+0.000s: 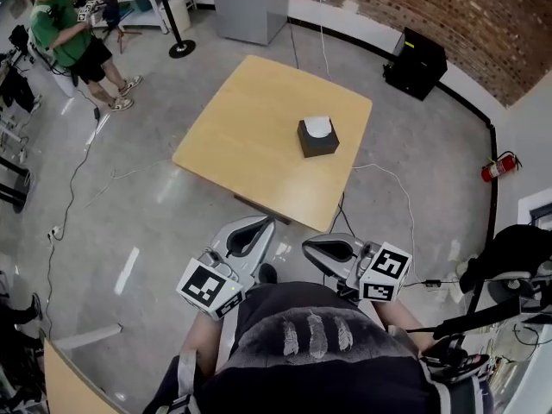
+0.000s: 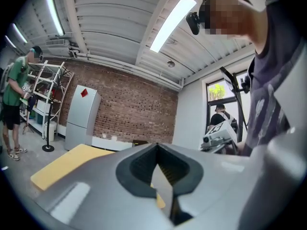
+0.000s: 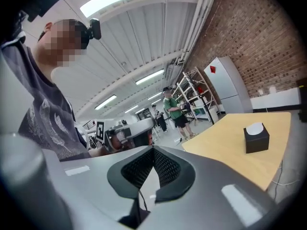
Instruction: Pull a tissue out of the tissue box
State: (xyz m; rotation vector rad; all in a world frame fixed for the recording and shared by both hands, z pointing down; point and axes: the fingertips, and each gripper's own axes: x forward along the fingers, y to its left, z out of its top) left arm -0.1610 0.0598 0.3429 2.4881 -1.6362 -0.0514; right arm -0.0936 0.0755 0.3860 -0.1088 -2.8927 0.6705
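A black tissue box (image 1: 317, 139) with a white tissue (image 1: 318, 126) poking out of its top stands on the light wooden table (image 1: 250, 136), towards the right side. Both grippers hang close to my body, short of the table's near edge and apart from the box. My left gripper (image 1: 263, 223) is shut with nothing in it, and my right gripper (image 1: 312, 245) beside it also looks shut and empty. In the right gripper view the box (image 3: 256, 139) sits far off beyond the closed jaws (image 3: 153, 149). The left gripper view shows its closed jaws (image 2: 157, 145) and only the table (image 2: 72, 164).
A person in a green shirt (image 1: 69, 37) stands at the far left by metal shelving. A grey cabinet (image 1: 250, 3) and a black case (image 1: 416, 63) stand along the brick wall. A fire extinguisher (image 1: 498, 167) and cables (image 1: 388, 179) are on the floor to the right.
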